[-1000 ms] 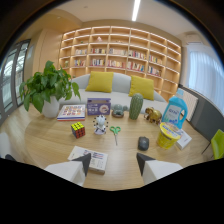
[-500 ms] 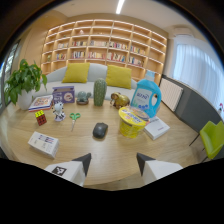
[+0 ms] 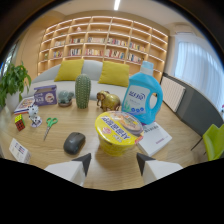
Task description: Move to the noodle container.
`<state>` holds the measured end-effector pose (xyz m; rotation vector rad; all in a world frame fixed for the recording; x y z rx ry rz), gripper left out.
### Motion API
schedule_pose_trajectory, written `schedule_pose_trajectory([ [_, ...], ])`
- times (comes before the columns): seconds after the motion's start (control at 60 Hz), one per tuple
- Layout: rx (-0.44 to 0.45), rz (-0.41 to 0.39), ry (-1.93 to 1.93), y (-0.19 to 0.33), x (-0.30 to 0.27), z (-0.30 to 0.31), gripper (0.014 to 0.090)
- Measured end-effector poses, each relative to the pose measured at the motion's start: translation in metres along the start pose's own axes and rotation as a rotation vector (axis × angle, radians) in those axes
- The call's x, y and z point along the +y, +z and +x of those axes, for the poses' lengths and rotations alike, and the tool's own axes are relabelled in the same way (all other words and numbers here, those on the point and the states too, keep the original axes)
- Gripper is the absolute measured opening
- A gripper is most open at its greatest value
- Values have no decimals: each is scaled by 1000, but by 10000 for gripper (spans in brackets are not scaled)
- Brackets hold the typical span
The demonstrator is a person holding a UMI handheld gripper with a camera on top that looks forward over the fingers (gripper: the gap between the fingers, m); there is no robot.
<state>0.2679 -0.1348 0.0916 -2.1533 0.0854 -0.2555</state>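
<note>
The yellow noodle container (image 3: 119, 132) with a printed lid stands on the wooden table (image 3: 90, 117), just ahead of my fingers and slightly right of the gap's middle. My gripper (image 3: 113, 162) is open, its two dark fingertips (image 3: 84, 161) apart with nothing between them. The cup is close, a short way beyond the tips.
A blue detergent bottle (image 3: 142, 99) stands right behind the cup, a white booklet (image 3: 155, 138) to its right. A dark mouse (image 3: 74, 143) lies left of the cup. Farther off are a golden elephant (image 3: 108, 100), green cactus (image 3: 82, 91), scissors (image 3: 49, 125), Rubik's cube (image 3: 19, 122), a plant (image 3: 14, 82).
The view has swung right and moved forward. The noodle container has grown larger and now sits nearly centred ahead of the fingers. The fingers stay open.
</note>
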Motion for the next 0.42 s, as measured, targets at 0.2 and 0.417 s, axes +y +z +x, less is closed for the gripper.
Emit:
schedule_pose_trajectory([
  [0.2,16,-13,3,30,2,13,864],
  [0.417,9,-28,-5,38,9,10,864],
])
